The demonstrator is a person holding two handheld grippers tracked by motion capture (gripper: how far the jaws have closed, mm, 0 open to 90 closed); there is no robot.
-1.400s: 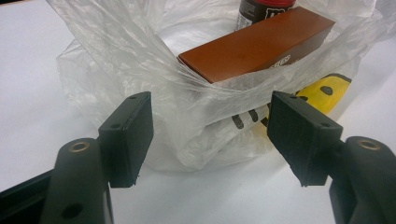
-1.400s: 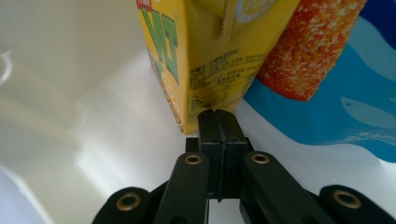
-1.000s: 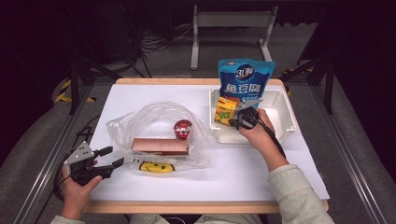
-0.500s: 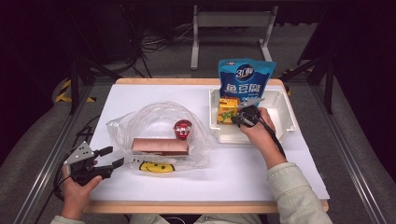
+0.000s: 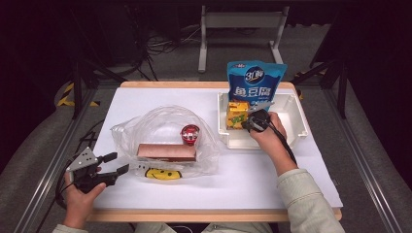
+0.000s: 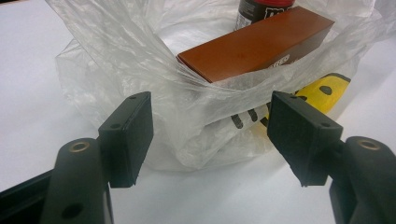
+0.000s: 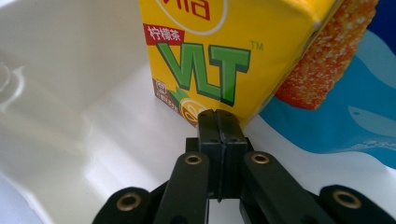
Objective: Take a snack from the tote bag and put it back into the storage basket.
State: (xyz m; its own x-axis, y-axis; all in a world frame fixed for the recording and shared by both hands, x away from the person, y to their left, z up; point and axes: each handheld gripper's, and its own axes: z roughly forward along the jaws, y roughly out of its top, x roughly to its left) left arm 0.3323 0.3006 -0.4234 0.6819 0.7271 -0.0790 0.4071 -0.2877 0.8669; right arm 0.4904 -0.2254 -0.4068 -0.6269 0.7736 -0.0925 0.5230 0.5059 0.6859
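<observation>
A clear plastic bag (image 5: 160, 124) (image 6: 140, 60) lies left of the table's middle. Inside it are a brown box (image 5: 166, 152) (image 6: 257, 44), a red-lidded jar (image 5: 190, 134) (image 6: 264, 5) and a yellow smiley item (image 5: 163, 174) (image 6: 322, 91). My left gripper (image 5: 120, 162) (image 6: 210, 135) is open at the bag's near-left edge, its pads clear of the plastic. A yellow lemon tea carton (image 5: 237, 114) (image 7: 224, 51) stands in the white tray (image 5: 294, 124) (image 7: 70, 93). My right gripper (image 5: 247, 125) (image 7: 217, 114) is shut on nothing, its tips at the carton's lower edge.
A blue pouch (image 5: 256, 82) (image 7: 345, 121) stands upright at the tray's back, right behind the carton. The tray sits at the table's back right. Bare white tabletop (image 5: 233, 179) stretches between the bag and the front edge. Metal frame rails run along both sides of the table.
</observation>
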